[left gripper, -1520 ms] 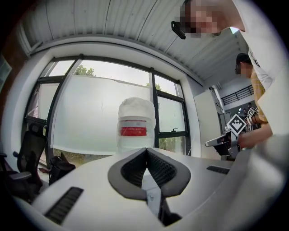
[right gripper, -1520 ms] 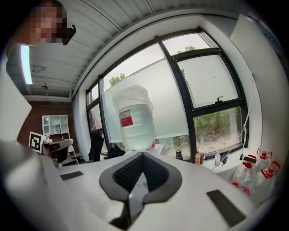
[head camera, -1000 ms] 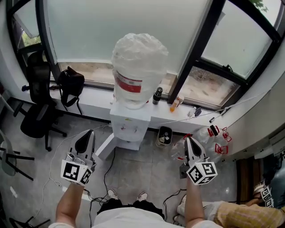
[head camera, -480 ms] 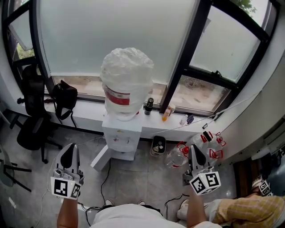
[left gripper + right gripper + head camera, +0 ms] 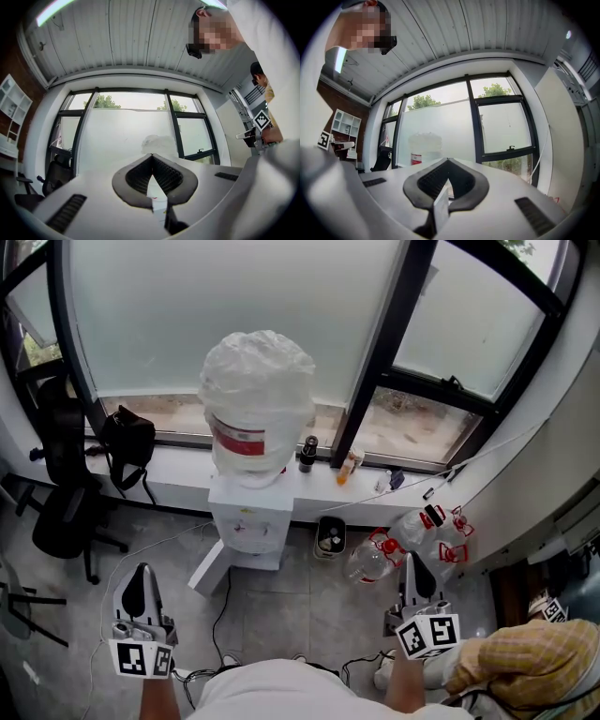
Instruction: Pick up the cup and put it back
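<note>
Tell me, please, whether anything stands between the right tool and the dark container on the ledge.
Nothing visible does. The shut right tool hangs far from the dark container; the bin and clear jugs lie on the floor below, the water dispenser to its left.

Sill items (image 5: 345,468) right of the water dispenser (image 5: 248,521) were too small to identify; a yellow-sleeved person (image 5: 525,664) far right of it was cut by the frame edge.
</note>
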The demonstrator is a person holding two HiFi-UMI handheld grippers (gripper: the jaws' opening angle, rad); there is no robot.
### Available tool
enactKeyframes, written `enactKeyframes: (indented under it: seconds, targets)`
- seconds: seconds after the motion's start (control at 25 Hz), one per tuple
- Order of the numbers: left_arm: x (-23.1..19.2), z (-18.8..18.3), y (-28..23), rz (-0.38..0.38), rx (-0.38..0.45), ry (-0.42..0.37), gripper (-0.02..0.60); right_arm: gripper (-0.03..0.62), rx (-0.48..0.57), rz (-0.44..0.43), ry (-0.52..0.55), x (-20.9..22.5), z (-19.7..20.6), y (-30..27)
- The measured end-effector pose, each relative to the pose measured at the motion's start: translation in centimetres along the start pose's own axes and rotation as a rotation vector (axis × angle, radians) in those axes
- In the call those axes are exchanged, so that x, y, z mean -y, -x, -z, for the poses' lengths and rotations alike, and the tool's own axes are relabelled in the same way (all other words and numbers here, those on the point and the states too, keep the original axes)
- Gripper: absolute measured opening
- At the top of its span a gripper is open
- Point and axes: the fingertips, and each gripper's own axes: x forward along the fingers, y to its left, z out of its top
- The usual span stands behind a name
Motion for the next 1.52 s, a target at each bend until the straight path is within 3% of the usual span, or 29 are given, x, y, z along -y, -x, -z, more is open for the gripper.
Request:
enactKeyframes:
  seconds: [0.4, 0.76, 1.0, 1.52]
  targets:
    - [0.6, -0.2, -0.7, 0.057, 0.014, -0.006, 0.021, 0.02, 0.012, -0.017, 0.027, -2.5, 0.1, -0.5]
    - [0.6, -0.2, -0.7, 0.078, 0.023, 0.006, 0.021, 0.02, 0.008, -0.03, -0.01, -3.9, 0.9, -0.5]
    - [0.6, -0.3, -0.6, 0.081, 0.027, 0.009, 0.021, 0.018, -0.016, -0.082, -0.043, -5.1, 1.8, -0.7]
    - [0.5, -0.1, 0.1, 0.084, 0.018, 0.021, 0.021, 0.018, -0.013, -0.08, 0.047, -6.7, 1.6, -0.5]
